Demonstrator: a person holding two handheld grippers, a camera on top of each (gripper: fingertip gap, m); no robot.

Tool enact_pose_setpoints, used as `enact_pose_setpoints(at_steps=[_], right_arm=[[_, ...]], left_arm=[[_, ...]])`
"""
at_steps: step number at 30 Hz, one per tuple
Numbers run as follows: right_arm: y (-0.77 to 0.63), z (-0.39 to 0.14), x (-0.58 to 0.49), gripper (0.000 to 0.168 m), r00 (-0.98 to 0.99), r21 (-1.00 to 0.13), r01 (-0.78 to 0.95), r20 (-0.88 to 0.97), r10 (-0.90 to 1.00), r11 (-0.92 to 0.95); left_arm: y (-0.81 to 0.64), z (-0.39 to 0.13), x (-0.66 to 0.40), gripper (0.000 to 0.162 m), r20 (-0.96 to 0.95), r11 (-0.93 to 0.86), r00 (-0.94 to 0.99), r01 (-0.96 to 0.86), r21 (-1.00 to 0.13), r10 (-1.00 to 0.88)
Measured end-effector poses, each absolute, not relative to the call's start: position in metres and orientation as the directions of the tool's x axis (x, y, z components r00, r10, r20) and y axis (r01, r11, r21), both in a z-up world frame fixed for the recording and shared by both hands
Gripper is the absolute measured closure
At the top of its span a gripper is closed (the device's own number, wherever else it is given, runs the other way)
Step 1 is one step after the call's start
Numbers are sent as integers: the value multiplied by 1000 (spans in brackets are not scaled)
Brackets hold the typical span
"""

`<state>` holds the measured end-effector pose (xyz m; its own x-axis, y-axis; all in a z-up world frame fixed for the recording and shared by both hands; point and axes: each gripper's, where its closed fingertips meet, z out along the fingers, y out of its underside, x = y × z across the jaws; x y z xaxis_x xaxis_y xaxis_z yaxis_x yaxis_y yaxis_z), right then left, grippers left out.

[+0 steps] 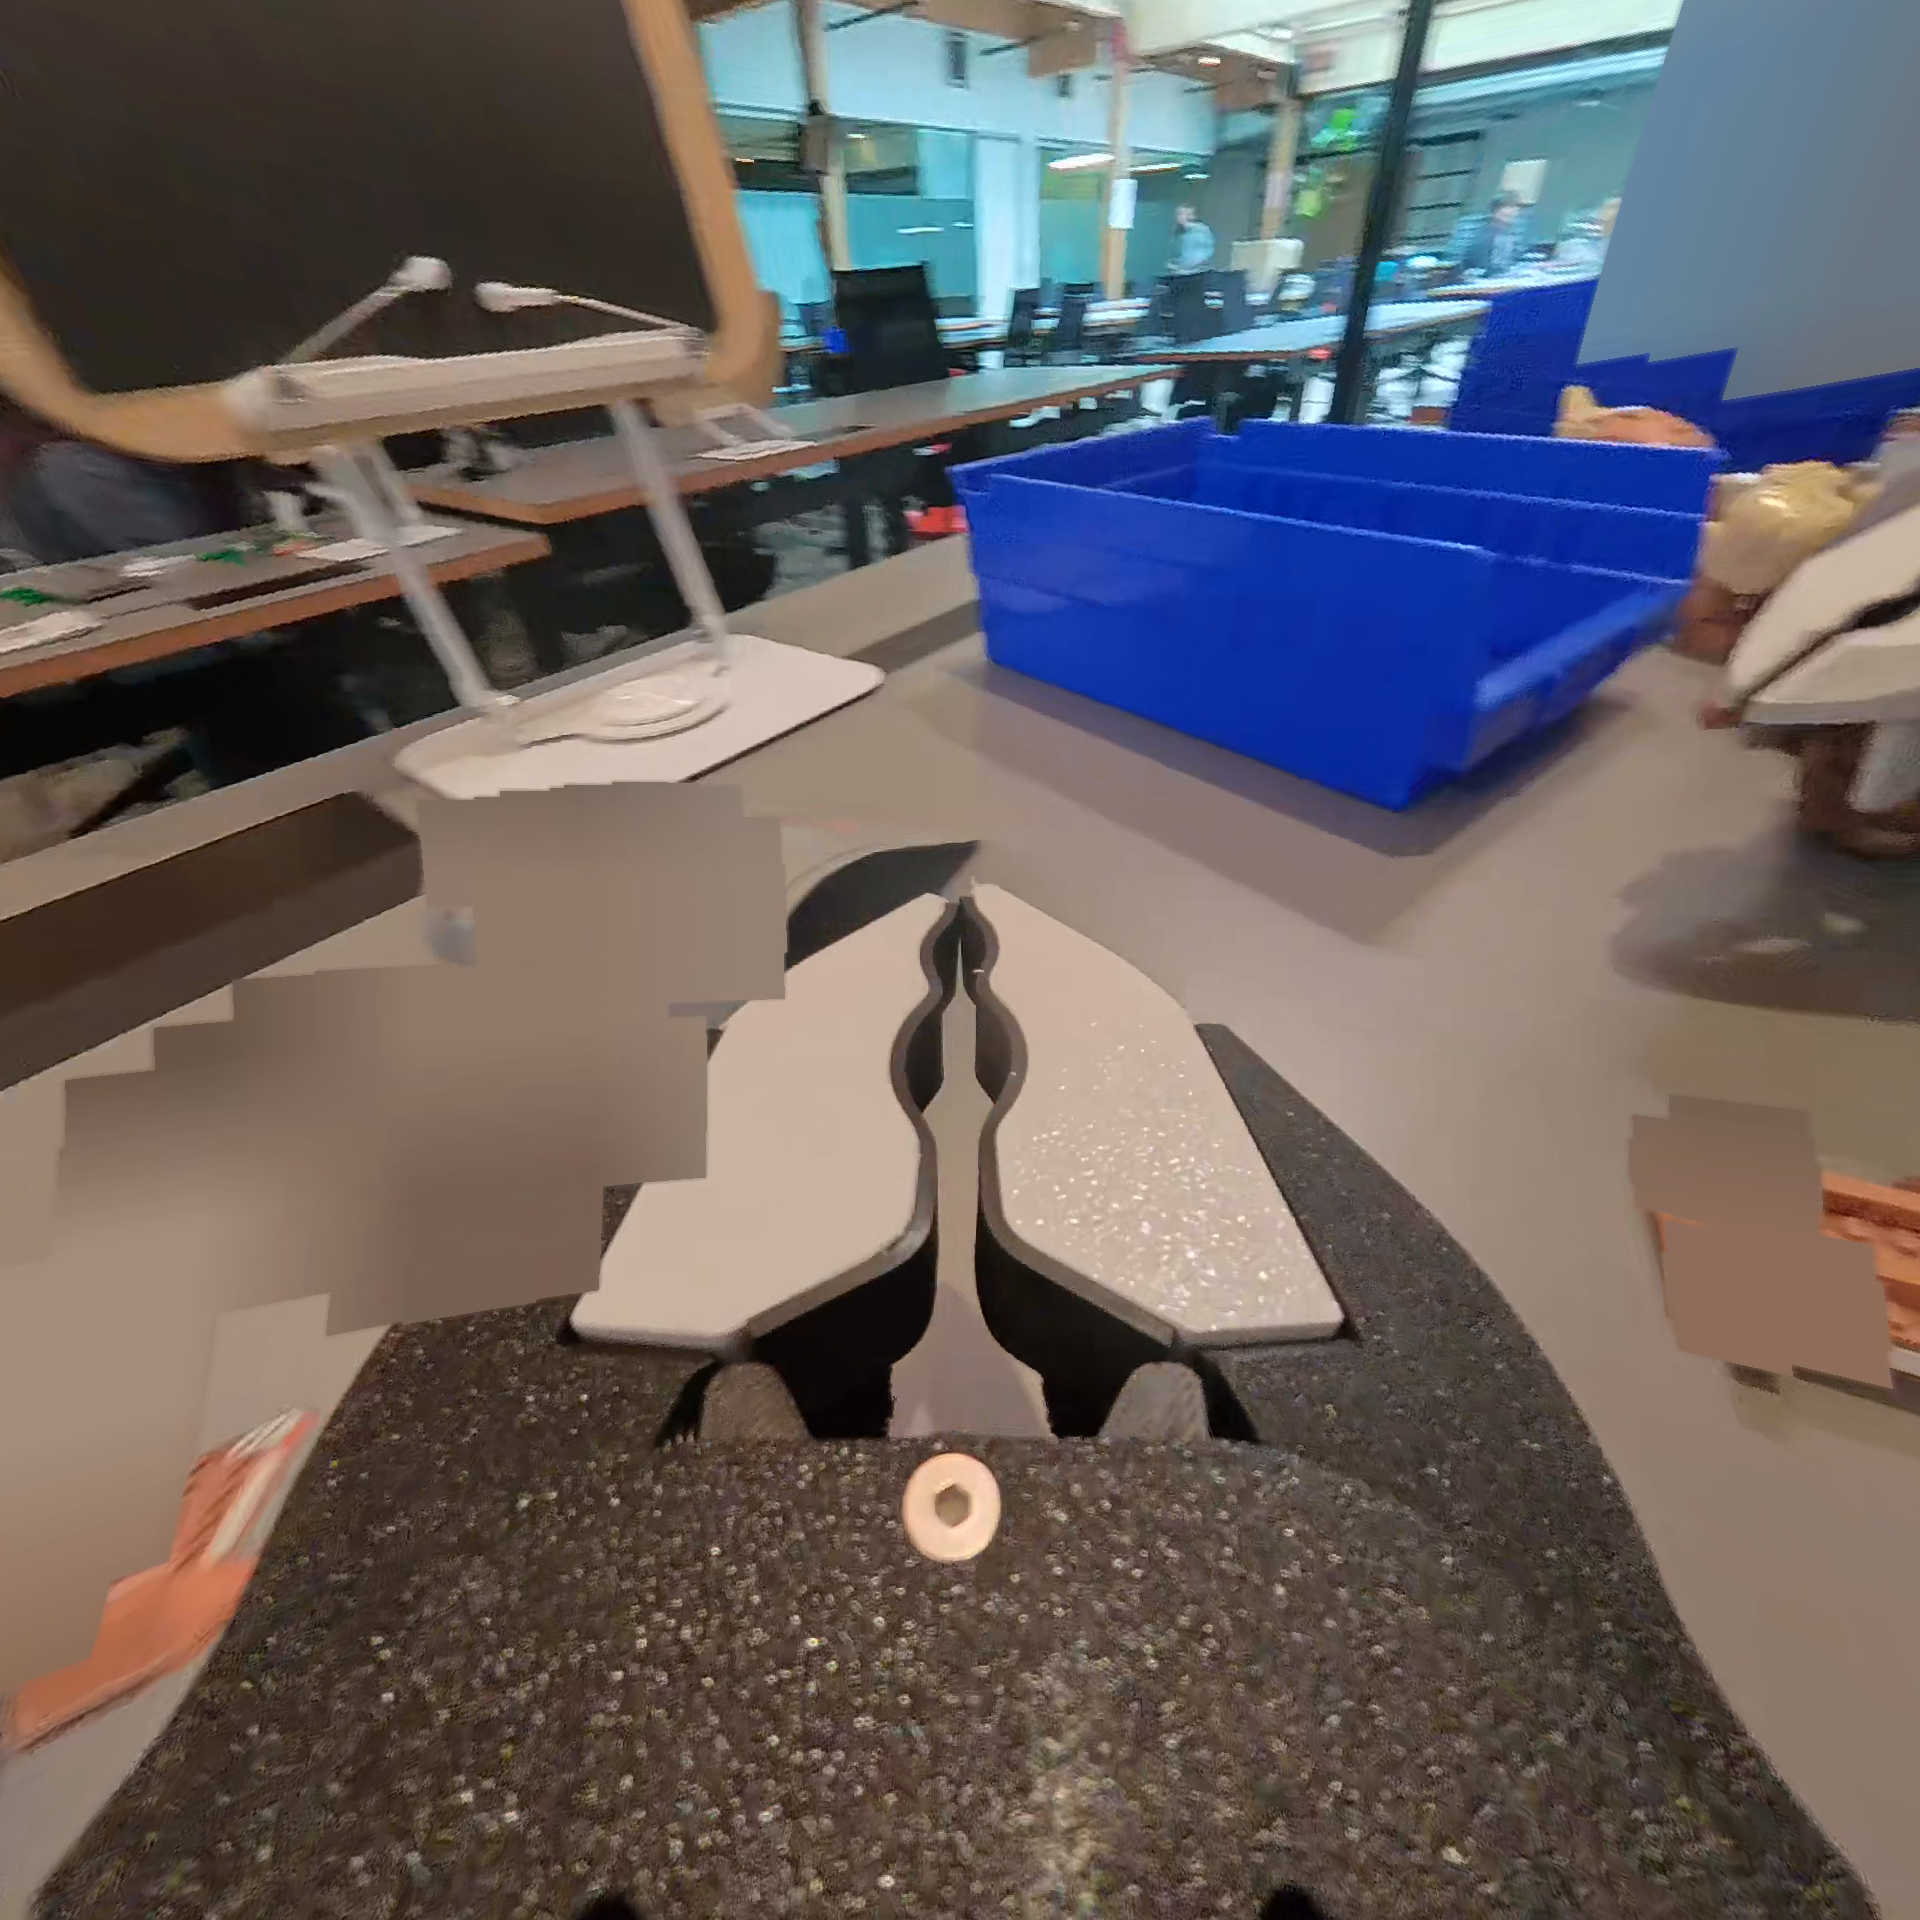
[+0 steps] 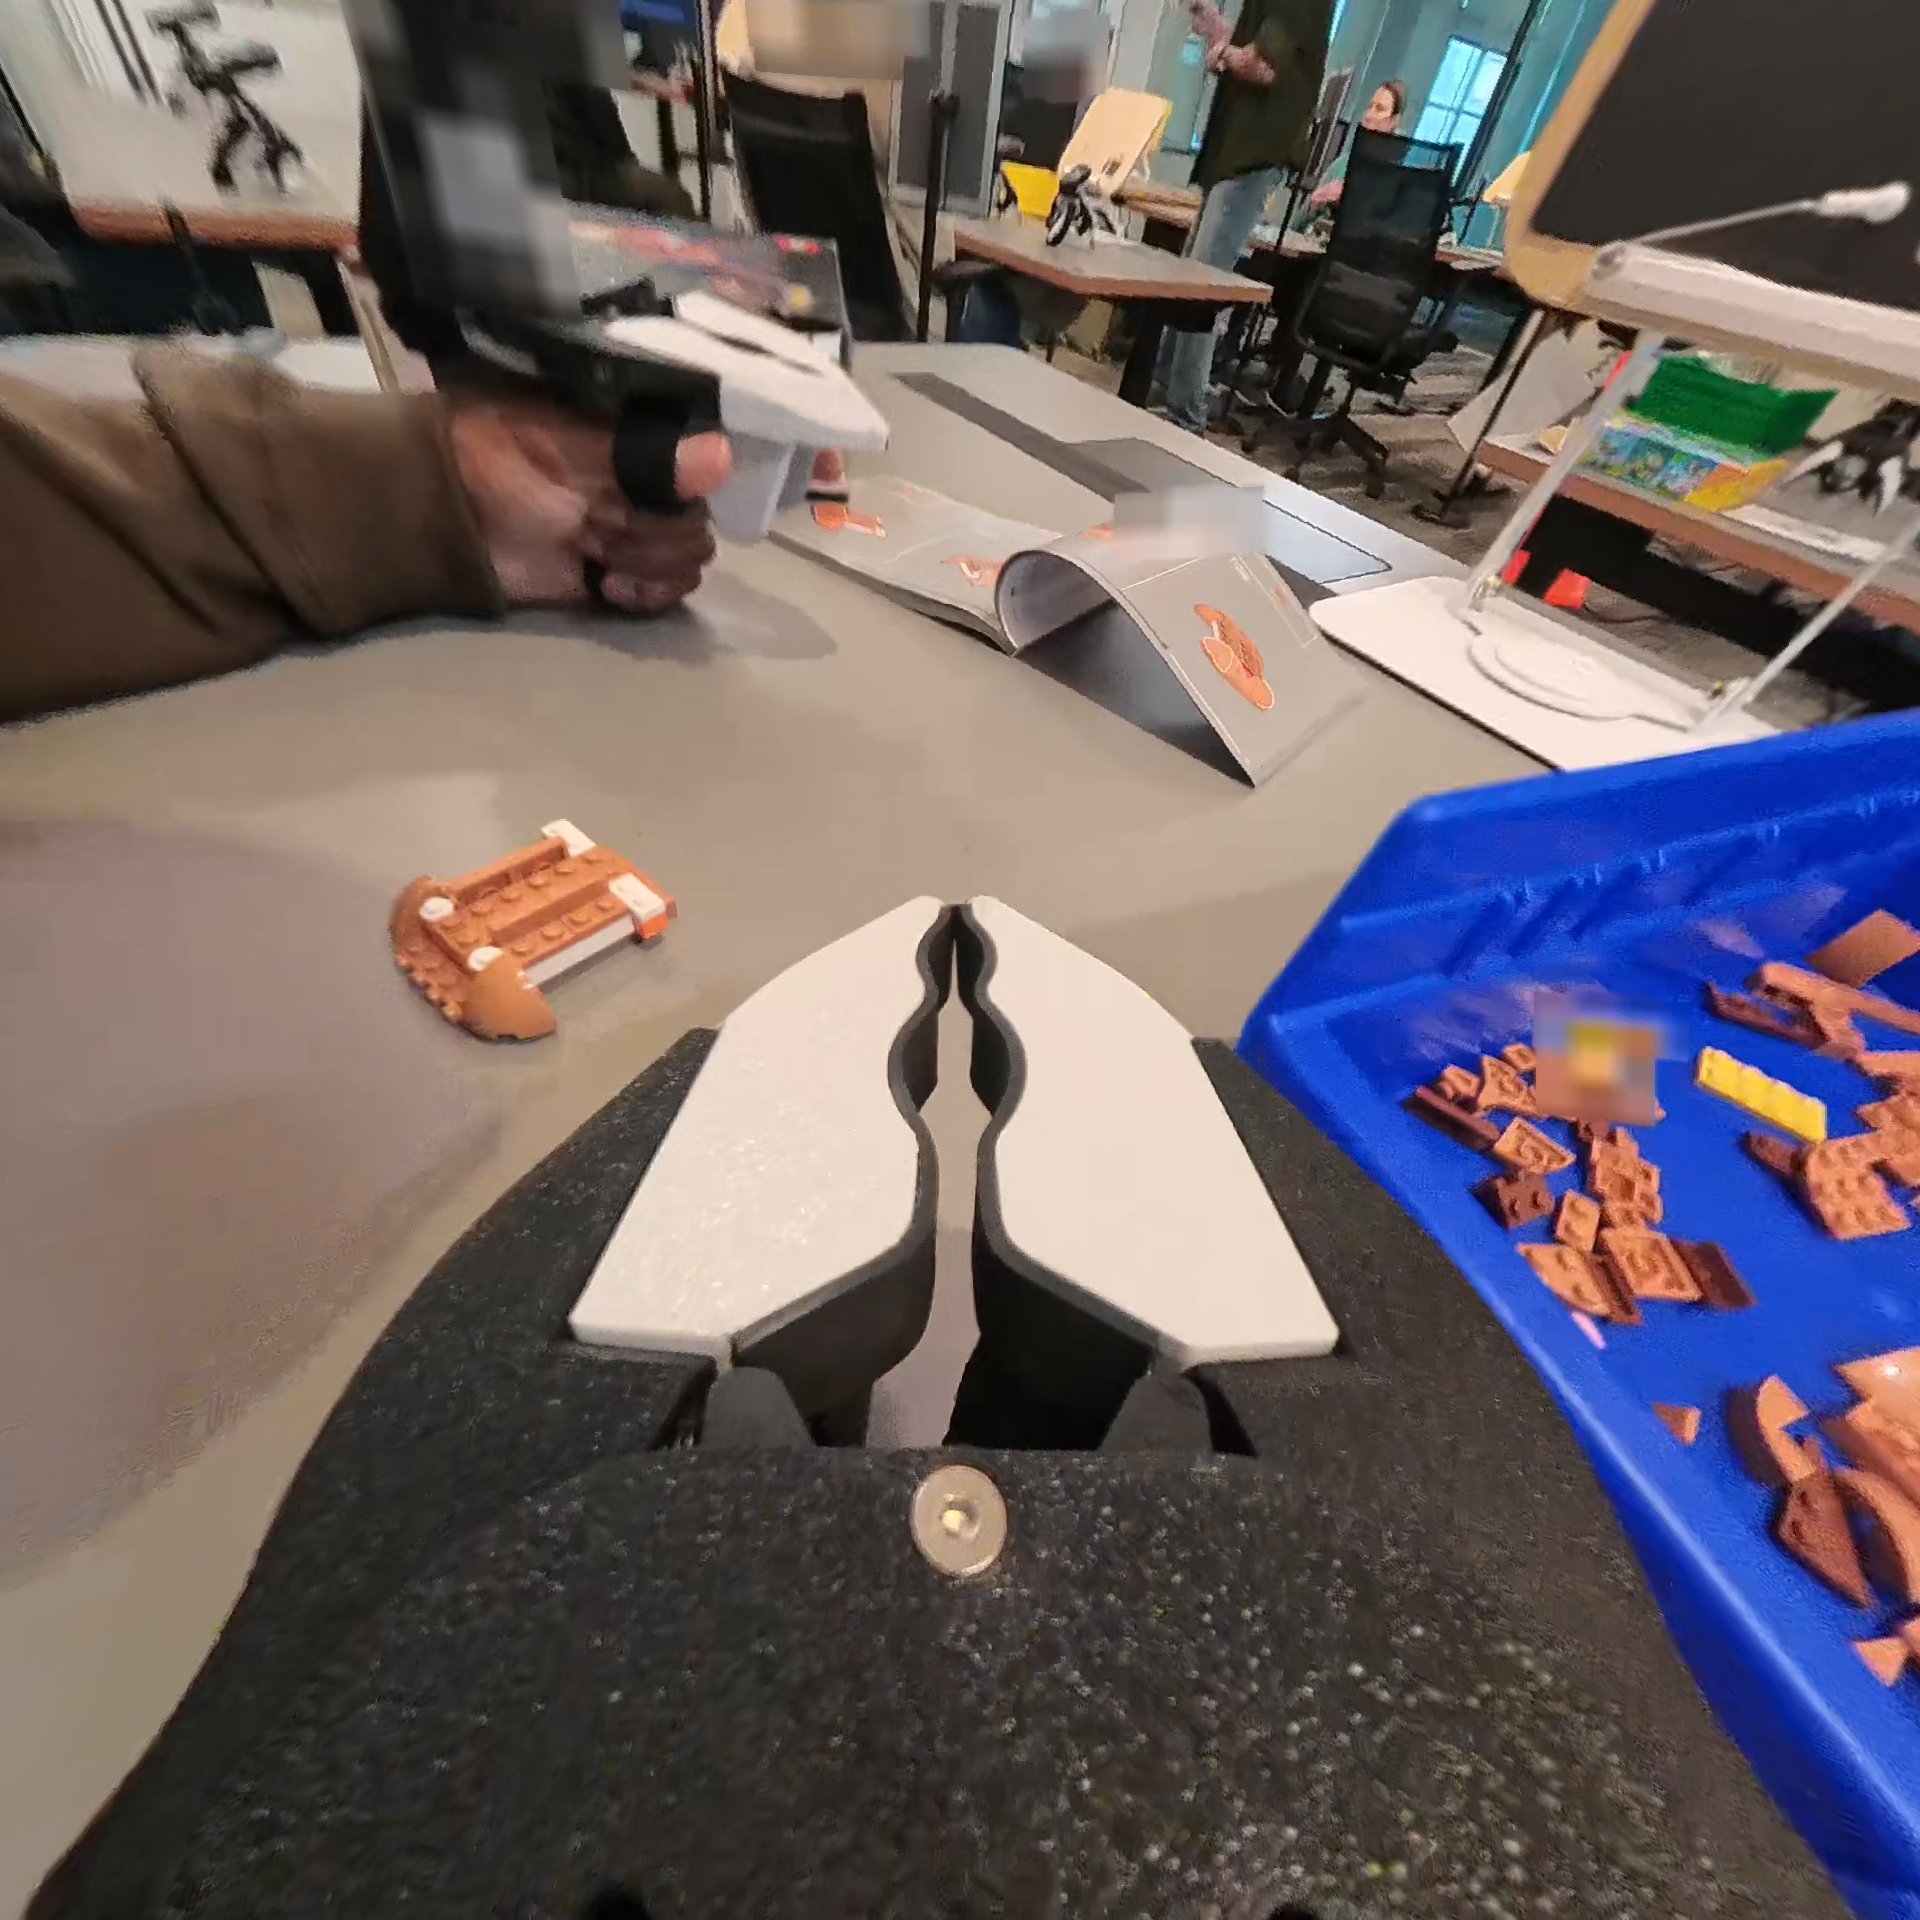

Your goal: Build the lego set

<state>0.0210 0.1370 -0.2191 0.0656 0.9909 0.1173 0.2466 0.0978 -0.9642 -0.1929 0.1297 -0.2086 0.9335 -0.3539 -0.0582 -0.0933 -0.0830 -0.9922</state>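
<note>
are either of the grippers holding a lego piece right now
No. The left gripper and right gripper are both shut on nothing; the partly built model lies untouched on the table.

A plain grey tabletop [image 2: 727,748] carries everything. Toward its left lies a partly built brown lego model [image 2: 525,928], flat on the surface, with white and orange pieces at its corners. Beyond it an open instruction booklet [image 2: 1081,603] rests with its pages arched upward in the middle. To the right of the booklet stands the flat white base of a stand [image 2: 1455,665], whose slim legs rise off the tabletop. A blue plastic bin [image 2: 1455,914] sits at the right, near the stand's base, holding loose brown bricks and a yellow one. A person's brown sleeve [image 2: 208,520] rests on the far left of the tabletop.
</note>
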Motion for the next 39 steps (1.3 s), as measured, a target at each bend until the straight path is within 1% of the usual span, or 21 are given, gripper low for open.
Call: enact_pose_setpoints(at_steps=[3, 5, 8, 11, 16, 18, 20, 21, 23, 25, 28, 30, 32, 34, 37, 39], right_arm=[[145, -221, 24, 168, 72, -974, 226, 14, 997, -2], [149, -223, 24, 168, 85, -969, 241, -29, 996, -49], [148, -224, 25, 168, 89, -967, 251, -25, 996, -46], [146, -225, 24, 168, 89, -966, 257, -4, 996, -27], [148, -218, 26, 168, 108, -969, 243, -9, 994, -35], [152, -204, 32, 168, 124, -966, 259, 42, 991, 8], [169, -184, 46, 168, 152, -935, 329, 190, 970, 131], [185, -171, 57, 168, 167, -900, 384, 289, 943, 207], [227, -148, 78, 167, 166, -792, 518, 463, 871, 322], [272, -150, 90, 161, 62, -651, 668, 530, 846, 360], [329, -188, 94, 151, -169, -424, 818, 468, 867, 388], [355, -218, 95, 145, -326, -256, 857, 401, 856, 447], [371, -244, 99, 140, -415, -115, 879, 294, 861, 463], [381, -261, 99, 138, -451, -31, 884, 215, 866, 467], [382, -275, 98, 137, -475, 34, 880, 124, 871, 474], [388, -282, 100, 138, -475, 83, 880, 109, 873, 468]], left_arm=[[137, -211, -151, 162, -35, -96, 875, -93, -991, -484], [140, -217, -121, 162, -48, -111, 817, -135, -985, -575], [140, -229, -88, 162, -69, -140, 733, -220, -965, -677], [139, -239, -77, 162, -93, -160, 693, -292, -943, -715], [137, -234, -78, 162, -82, -144, 690, -263, -954, -719], [137, -234, -78, 162, -89, -143, 692, -270, -952, -716], [137, -236, -78, 162, -108, -137, 693, -289, -947, -713], [137, -237, -77, 162, -120, -136, 695, -301, -944, -709], [135, -240, -76, 162, -136, -138, 695, -324, -936, -706], [134, -240, -77, 162, -147, -138, 702, -332, -933, -696], [133, -239, -82, 162, -134, -151, 723, -315, -937, -678], [133, -238, -87, 162, -124, -160, 739, -301, -940, -662], [133, -237, -91, 162, -116, -167, 754, -289, -943, -647], [133, -238, -96, 162, -113, -178, 767, -286, -942, -632], [133, -238, -102, 162, -105, -189, 782, -275, -943, -614], [133, -237, -104, 162, -93, -195, 788, -262, -945, -609]])
